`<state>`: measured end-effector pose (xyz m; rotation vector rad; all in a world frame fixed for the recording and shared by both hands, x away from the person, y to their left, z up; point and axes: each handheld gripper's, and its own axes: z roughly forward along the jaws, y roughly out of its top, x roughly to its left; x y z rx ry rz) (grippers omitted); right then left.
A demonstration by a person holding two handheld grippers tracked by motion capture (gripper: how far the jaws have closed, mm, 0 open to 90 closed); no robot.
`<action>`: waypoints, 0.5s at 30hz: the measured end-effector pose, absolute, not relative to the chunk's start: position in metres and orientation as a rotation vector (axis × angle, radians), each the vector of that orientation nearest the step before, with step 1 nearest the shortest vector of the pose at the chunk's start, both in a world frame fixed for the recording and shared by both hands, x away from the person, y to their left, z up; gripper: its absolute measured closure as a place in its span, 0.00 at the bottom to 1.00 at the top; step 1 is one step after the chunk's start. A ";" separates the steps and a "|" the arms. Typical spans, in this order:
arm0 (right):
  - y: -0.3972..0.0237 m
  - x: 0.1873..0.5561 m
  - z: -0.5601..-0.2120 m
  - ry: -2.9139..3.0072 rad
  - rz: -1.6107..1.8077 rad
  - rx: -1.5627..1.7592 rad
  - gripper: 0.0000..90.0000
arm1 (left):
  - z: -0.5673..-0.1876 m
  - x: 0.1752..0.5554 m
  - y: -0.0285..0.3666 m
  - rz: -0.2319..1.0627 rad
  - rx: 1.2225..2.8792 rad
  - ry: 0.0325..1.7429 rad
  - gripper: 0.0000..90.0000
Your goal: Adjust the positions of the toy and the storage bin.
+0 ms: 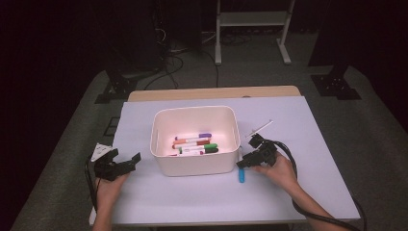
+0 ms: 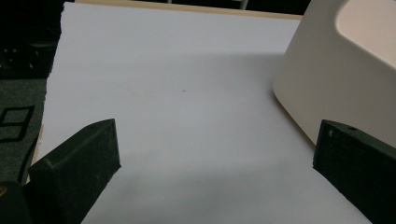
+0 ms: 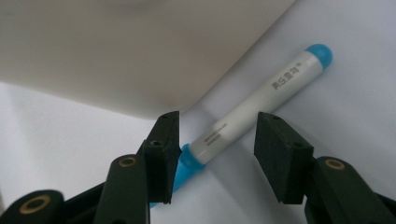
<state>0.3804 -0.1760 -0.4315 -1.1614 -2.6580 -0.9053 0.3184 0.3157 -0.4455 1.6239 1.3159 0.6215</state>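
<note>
The right claw point(image 3: 212, 156) stands open astride the blue-capped marker point(image 3: 261, 100), pads clear of it. The marker lies flat on the white tabletop point(image 1: 298, 125), just beside the white bin point(image 1: 163, 161), pointing along the bin's side. The left claw point(image 1: 120, 166) rests open. Several markers point(image 1: 195, 144) lie in the bin; the room is dark.

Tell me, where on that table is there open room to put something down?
The widest bare stretch of the table runs along the near edge, between the two hands. There is more behind the white bin and at far left. It is crowded at the bin's right side, where the right gripper straddles a blue marker, and inside the bin, among its markers.
</note>
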 end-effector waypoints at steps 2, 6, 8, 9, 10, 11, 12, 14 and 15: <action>-0.175 0.380 -0.433 -2.667 -0.902 -1.173 0.54 | -0.445 0.318 0.316 0.623 1.625 1.314 0.00; -0.175 0.380 -0.434 -2.711 -0.871 -1.210 0.58 | -0.445 0.318 0.316 0.623 1.623 1.315 0.00; -0.177 0.380 -0.434 -2.728 -0.859 -1.218 0.58 | -0.445 0.318 0.316 0.624 1.622 1.314 0.00; -0.177 0.379 -0.433 -2.735 -0.849 -1.237 0.58 | -0.445 0.318 0.316 0.623 1.622 1.314 0.00; -0.179 0.378 -0.433 -2.756 -0.838 -1.238 0.58 | -0.445 0.318 0.316 0.623 1.622 1.314 0.00; -0.181 0.378 -0.432 -2.768 -0.831 -1.256 0.58 | -0.445 0.318 0.316 0.623 1.622 1.314 0.00; -0.182 0.378 -0.432 -2.780 -0.822 -1.263 0.58 | -0.445 0.318 0.316 0.622 1.623 1.313 0.00; -0.187 0.378 -0.432 -2.777 -0.810 -1.297 0.60 | -0.445 0.318 0.316 0.625 1.627 1.312 0.00; -0.188 0.377 -0.431 -2.794 -0.799 -1.300 0.61 | -0.445 0.318 0.316 0.624 1.629 1.311 0.00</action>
